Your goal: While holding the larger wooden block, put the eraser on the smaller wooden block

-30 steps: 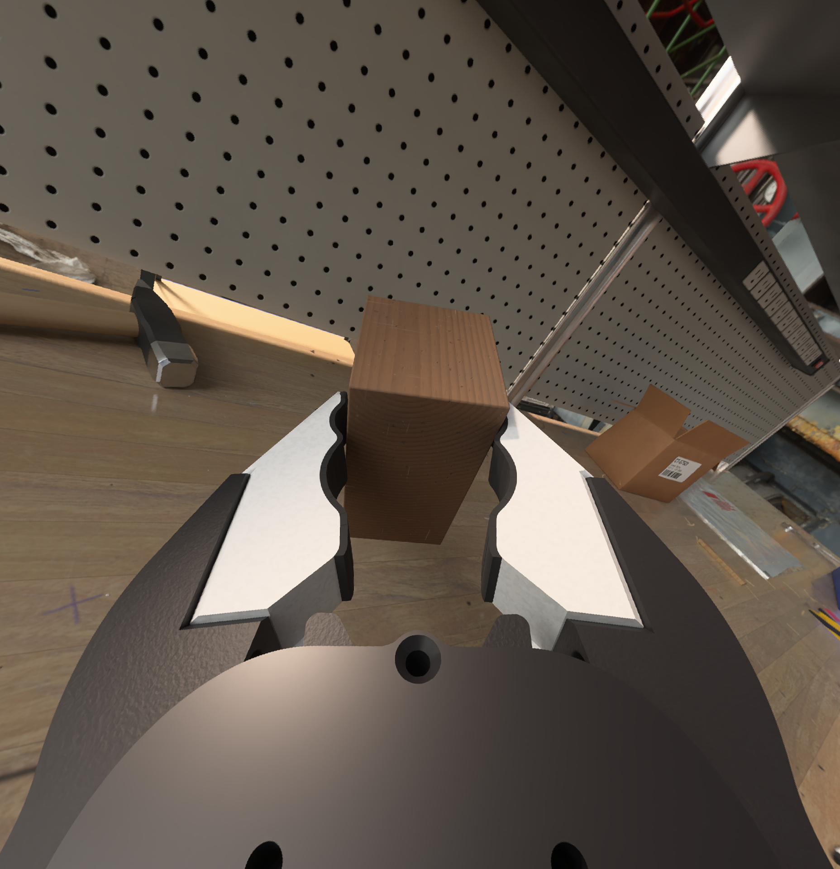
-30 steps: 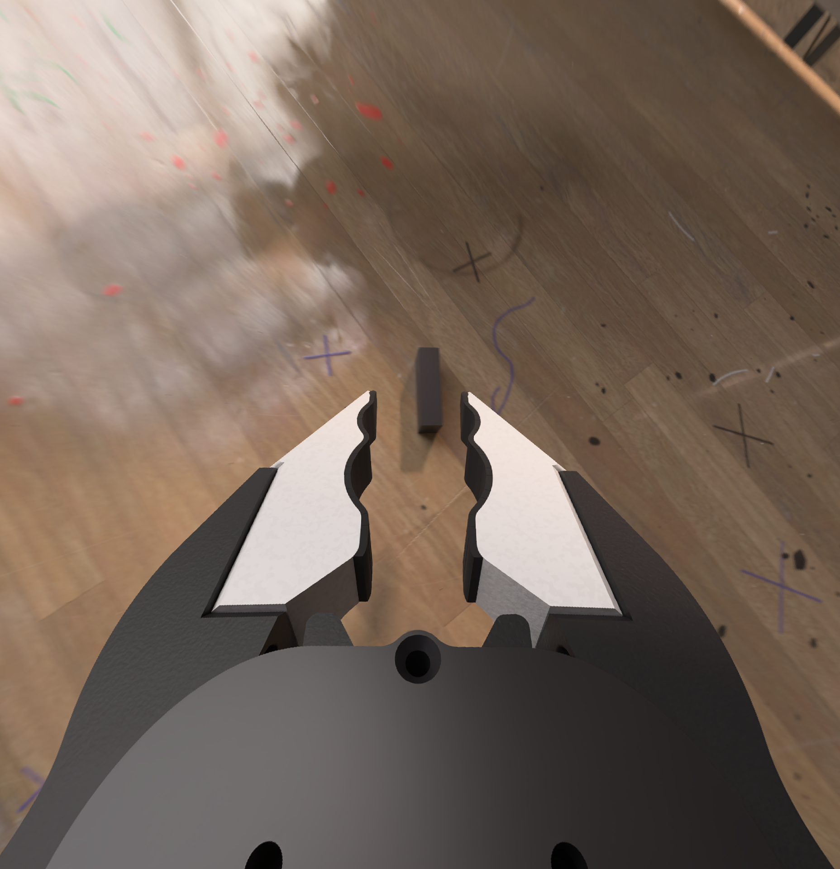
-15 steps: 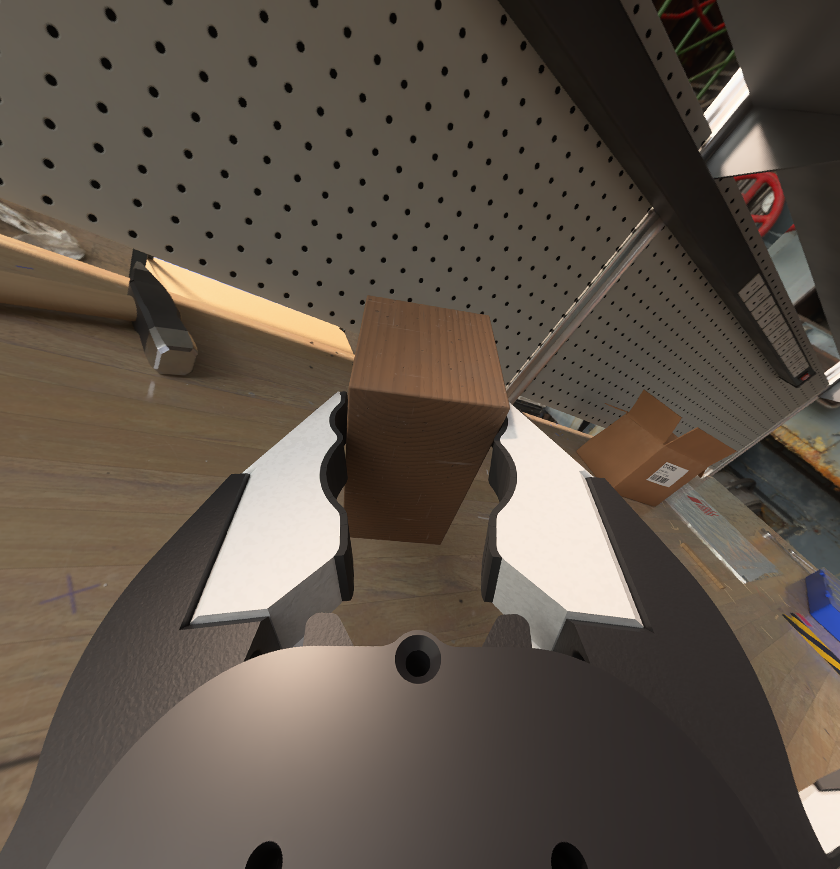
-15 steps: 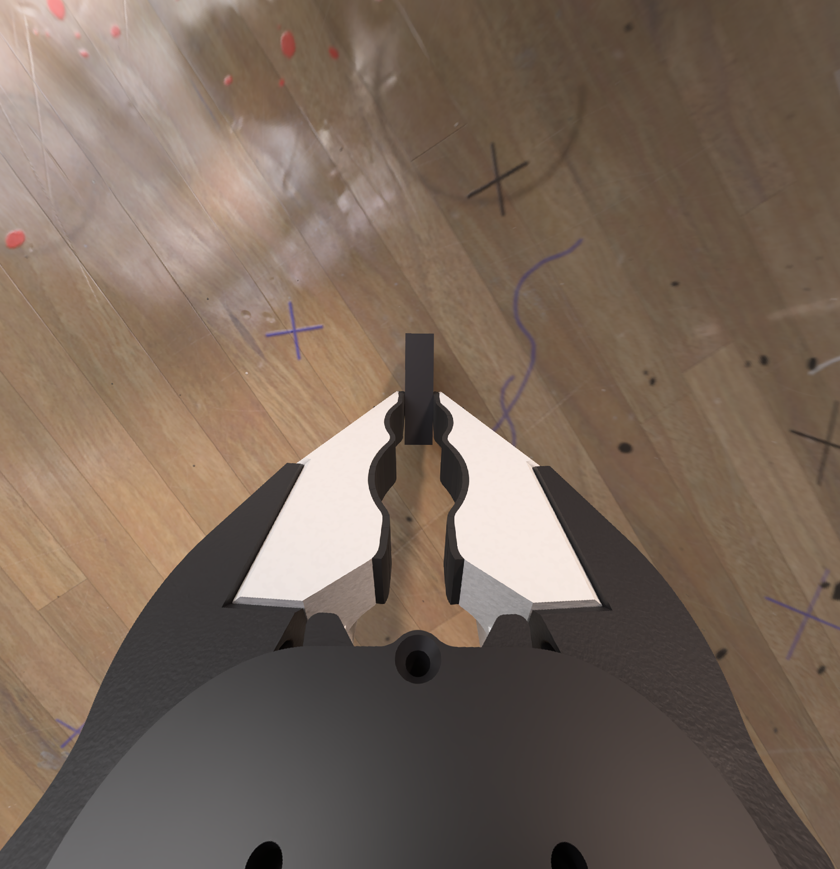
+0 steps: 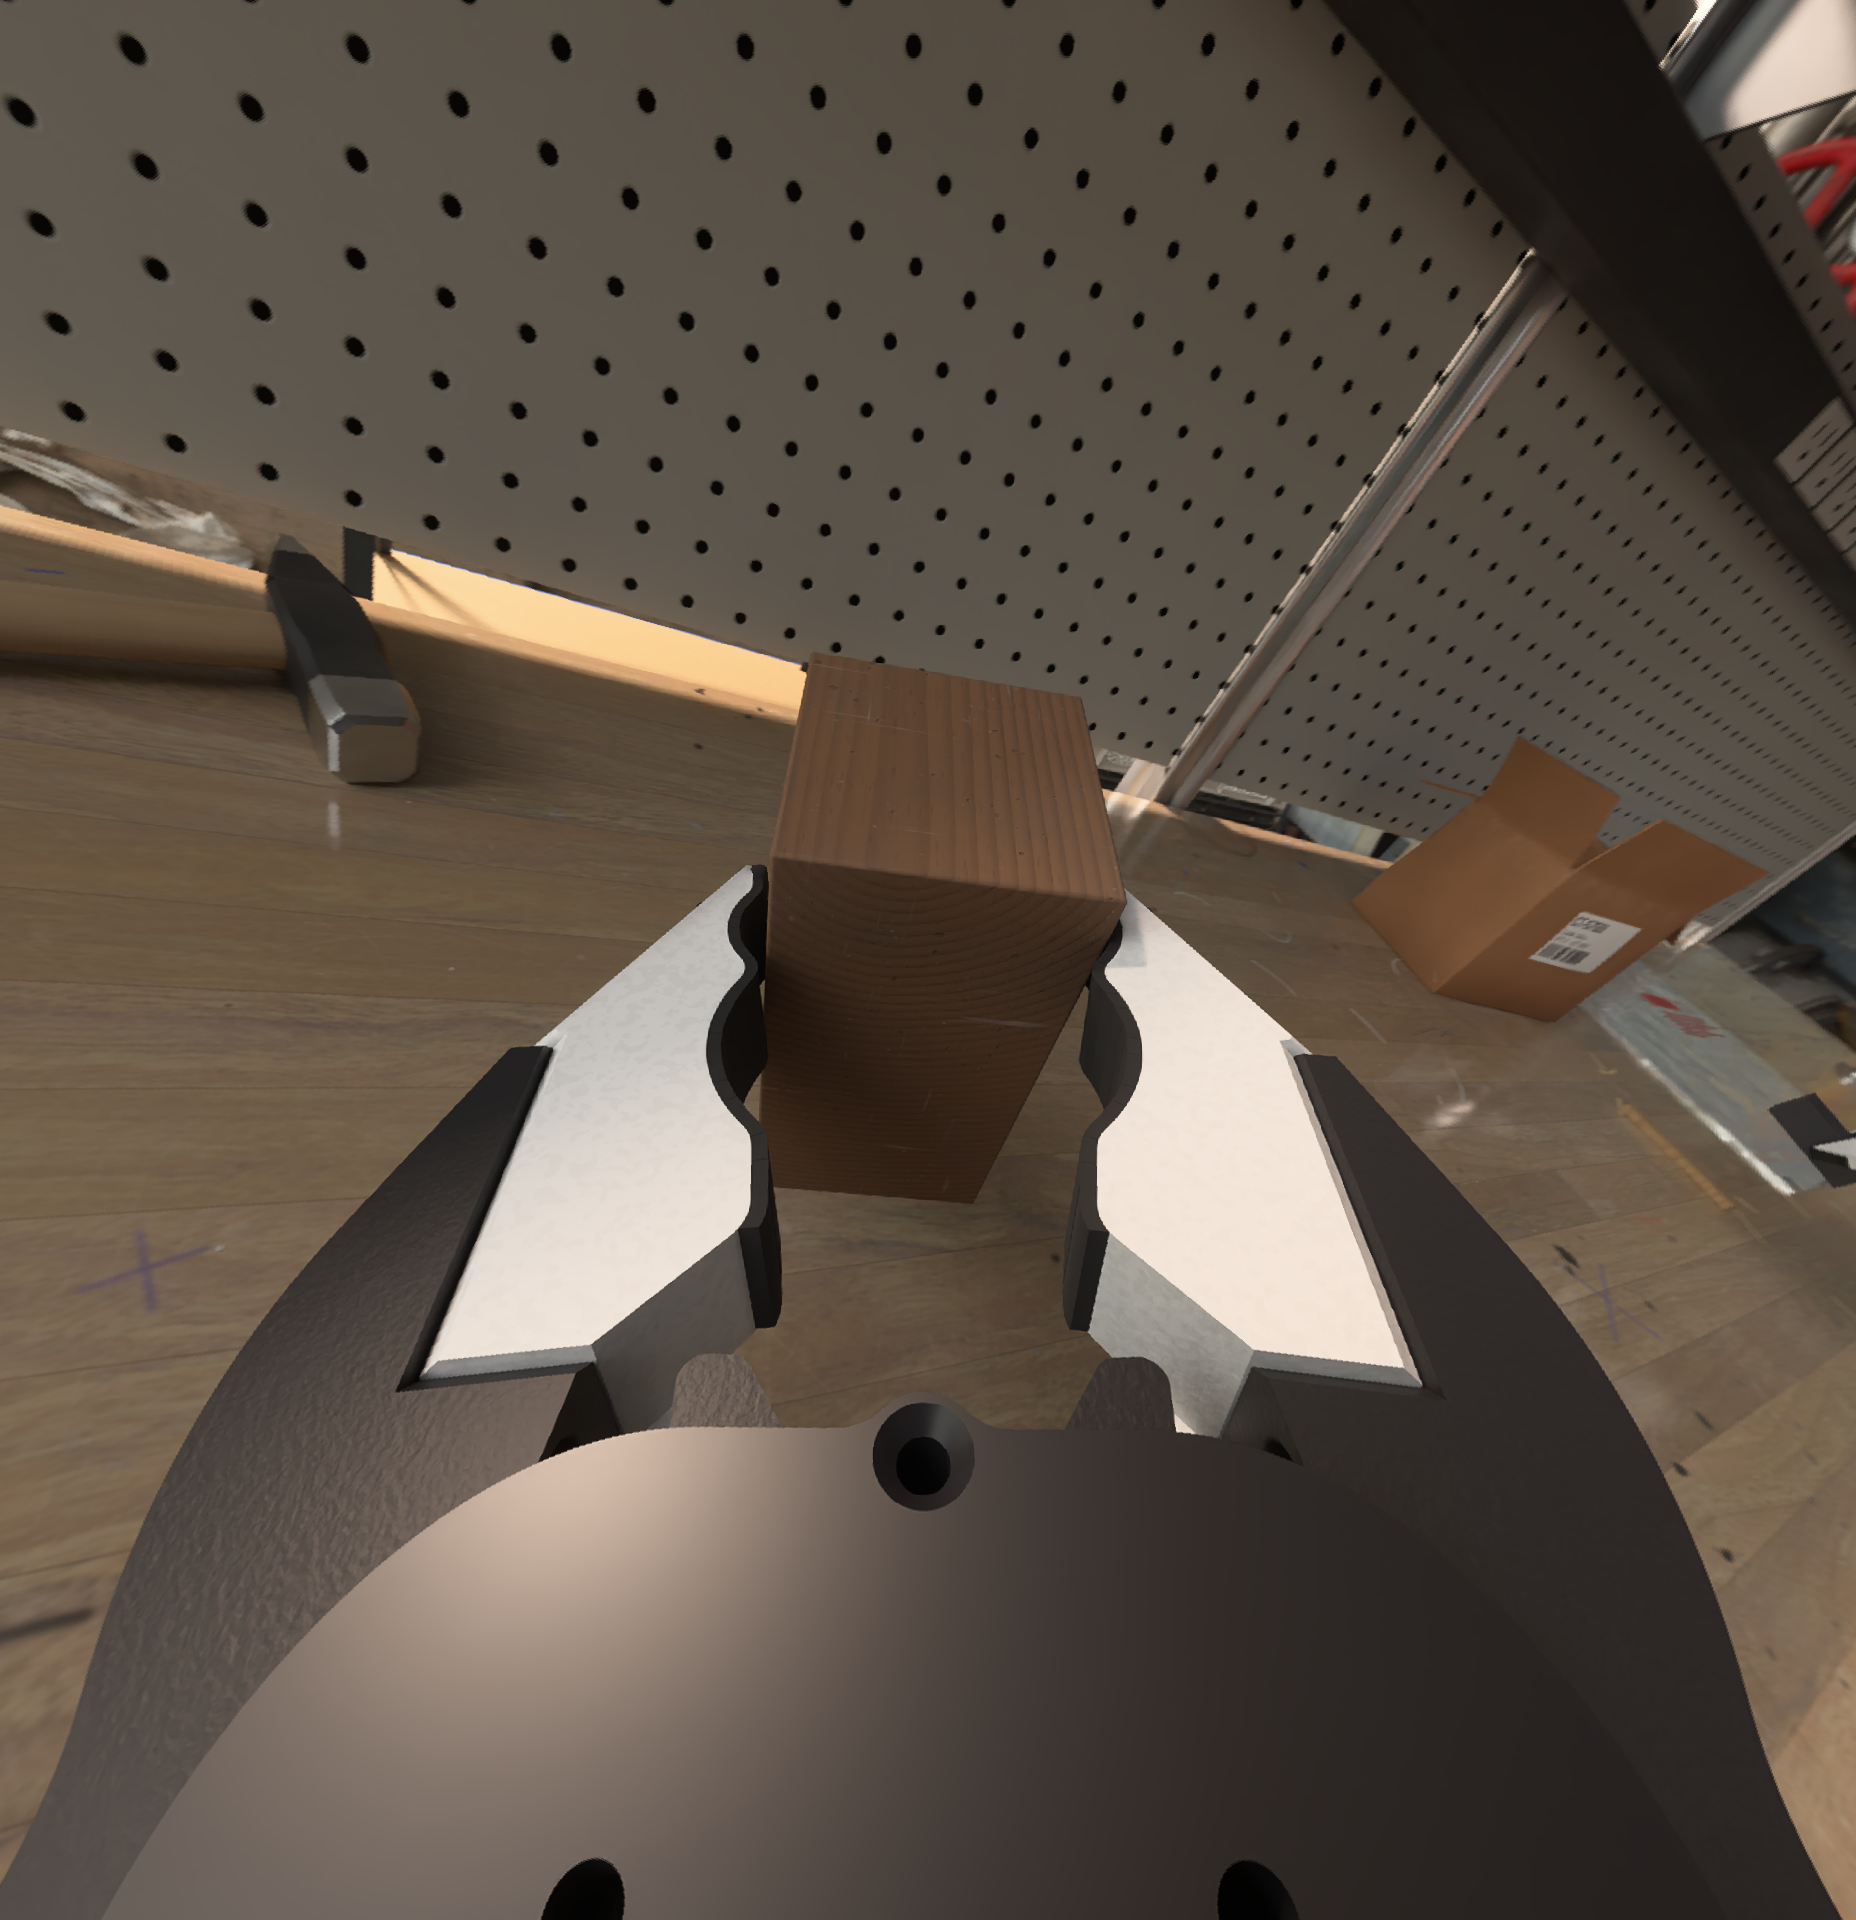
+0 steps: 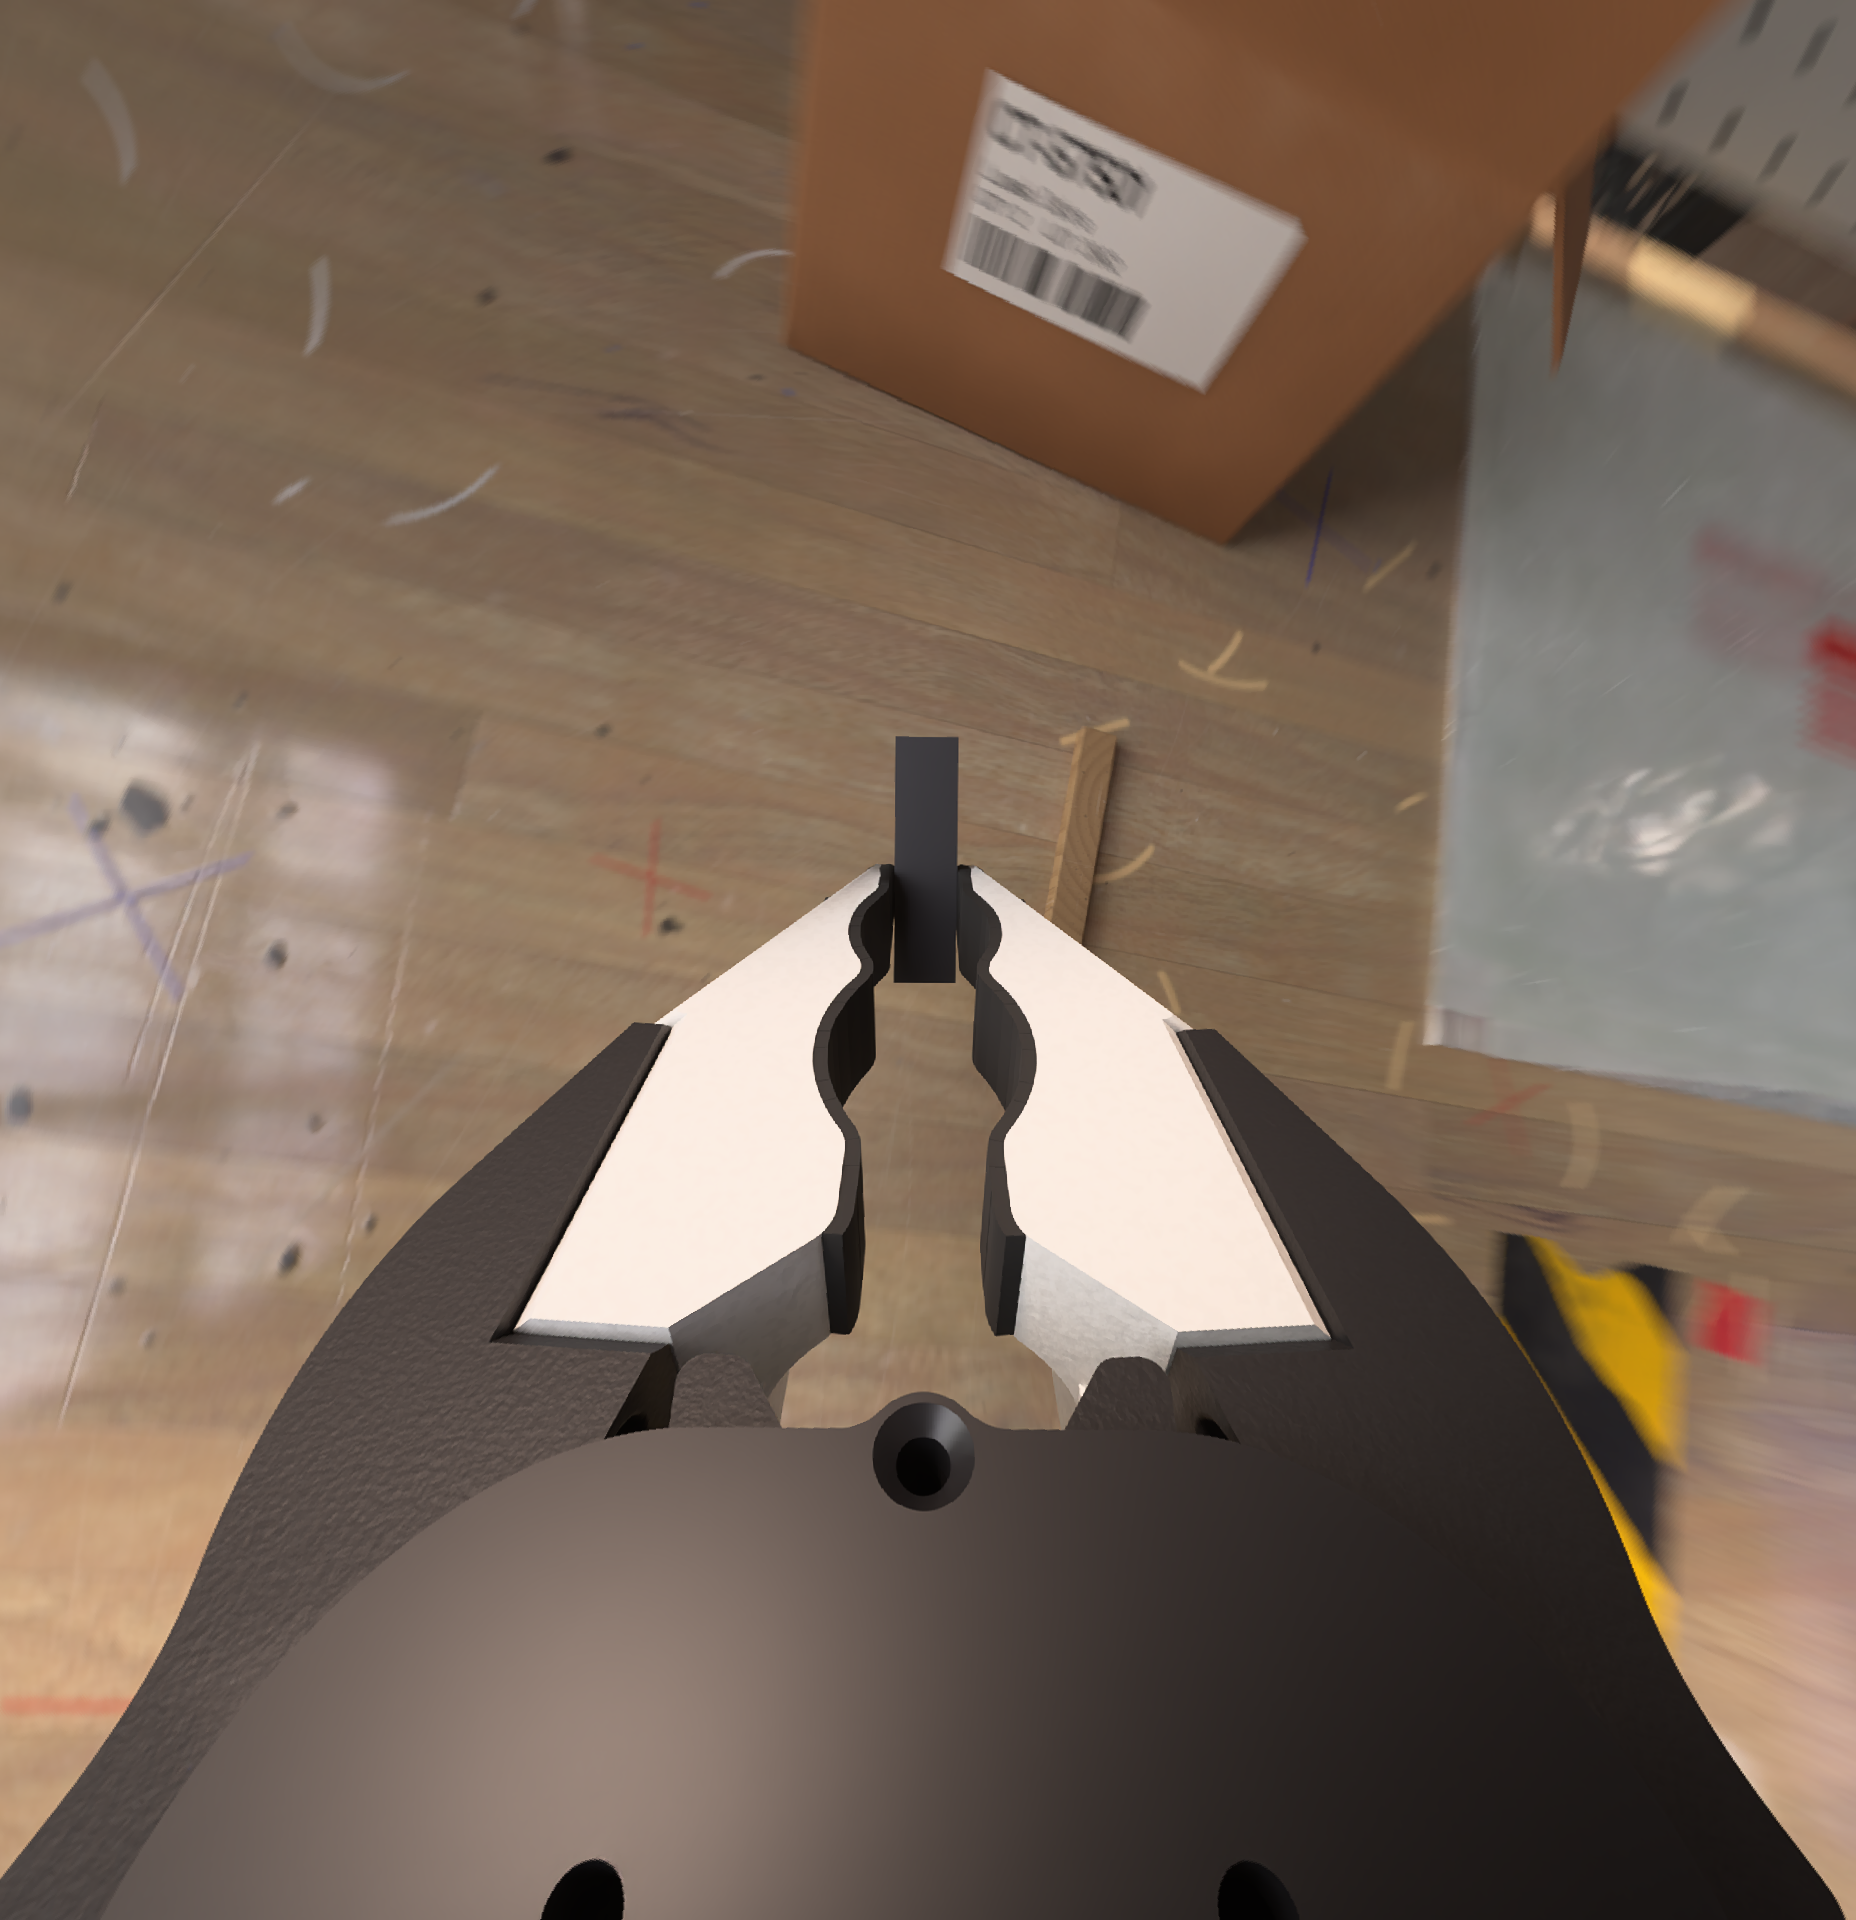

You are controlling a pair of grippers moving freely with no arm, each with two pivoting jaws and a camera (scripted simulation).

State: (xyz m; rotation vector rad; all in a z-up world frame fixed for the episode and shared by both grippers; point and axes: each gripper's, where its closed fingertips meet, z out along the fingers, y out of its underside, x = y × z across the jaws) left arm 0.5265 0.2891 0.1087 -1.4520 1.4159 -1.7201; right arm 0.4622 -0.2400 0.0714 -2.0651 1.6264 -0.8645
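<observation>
From the left wrist view, the left gripper (image 5: pixel 934 914) has its two white fingers spread wide and pressed against both sides of one larger wooden block (image 5: pixel 929 935), a reddish-brown upright block held clear above the wooden workbench (image 5: pixel 228 987). To the left of the block the bench lies open up to a raised wooden ledge at its back edge, where one hammer (image 5: pixel 342 686) rests with its metal head toward the camera. Behind the ledge rises a pale pegboard wall (image 5: pixel 799 312), split by one slanting metal post. To the right, well apart from the block, sits one open cardboard box (image 5: pixel 1526 914) with a white sticker, and beyond it a flat grey sheet near the bench's right end. From the right wrist view, the right gripper (image 6: pixel 924 904) has its fingers drawn nearly together, pinching one eraser (image 6: pixel 924 831), a thin dark bar that stands out past the fingertips above the bench. Ahead and above is the same cardboard box (image 6: pixel 1163 416), near but not touching. Just right of the eraser one thin wooden strip (image 6: pixel 1085 821) lies on the bench, and farther right the grey sheet (image 6: pixel 1651 727) covers the surface. The bench to the left is open, marked with a few pen crosses. The smaller wooden block shows in neither view.
</observation>
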